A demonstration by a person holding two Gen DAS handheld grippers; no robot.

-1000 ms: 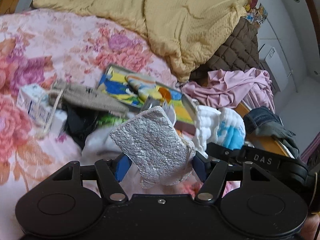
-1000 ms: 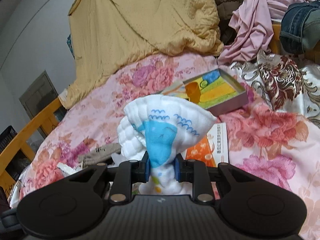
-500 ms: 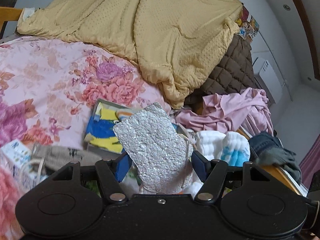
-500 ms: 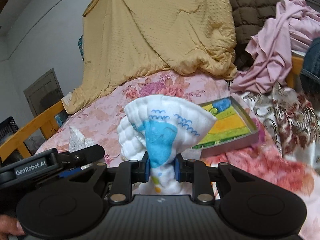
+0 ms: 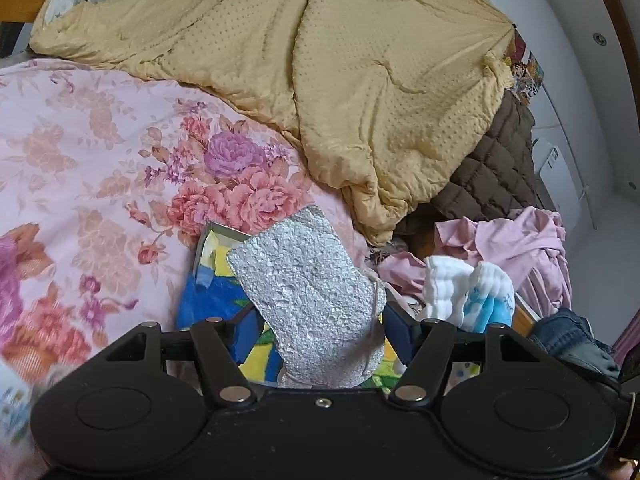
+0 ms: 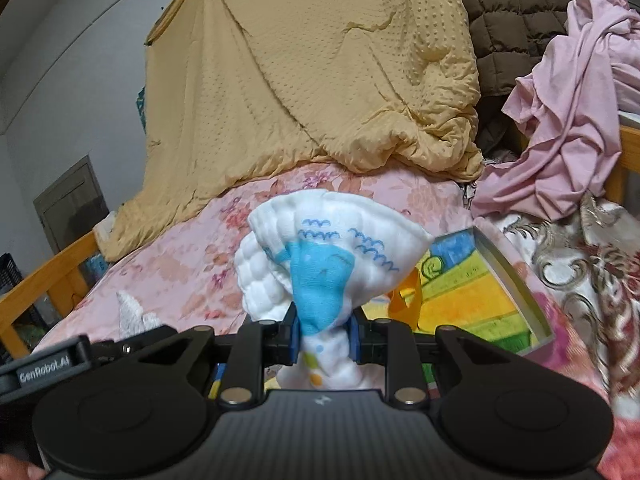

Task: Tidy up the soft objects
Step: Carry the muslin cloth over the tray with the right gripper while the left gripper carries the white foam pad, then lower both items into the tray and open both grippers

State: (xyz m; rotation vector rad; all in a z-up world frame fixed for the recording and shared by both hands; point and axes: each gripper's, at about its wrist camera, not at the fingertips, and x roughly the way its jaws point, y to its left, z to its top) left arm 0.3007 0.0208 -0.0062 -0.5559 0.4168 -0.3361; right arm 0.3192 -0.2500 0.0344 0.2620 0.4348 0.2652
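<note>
My left gripper (image 5: 322,330) is shut on a silver-grey sponge cloth (image 5: 308,292) and holds it up above the bed. My right gripper (image 6: 322,334) is shut on a white quilted cloth with a blue print (image 6: 324,264); that cloth also shows in the left wrist view (image 5: 466,294), to the right of the sponge cloth. The left gripper's body (image 6: 44,368) and the sponge cloth's tip (image 6: 130,314) show at the lower left of the right wrist view. Both cloths hang over a shallow grey box with a colourful picture (image 6: 476,292), also in the left wrist view (image 5: 212,288).
A pink floral bedsheet (image 5: 100,184) covers the bed. A yellow quilt (image 5: 340,80) is heaped at the back with a brown quilted jacket (image 5: 492,172) beside it. Pink clothes (image 5: 532,248) and jeans (image 5: 568,336) lie at the right. A wooden bed rail (image 6: 44,280) runs on the left.
Both grippers have risen and moved forward over the bed with their cloths still held. The clutter near the front edge has dropped out of the left wrist view. The left gripper now shows beside the right one.
</note>
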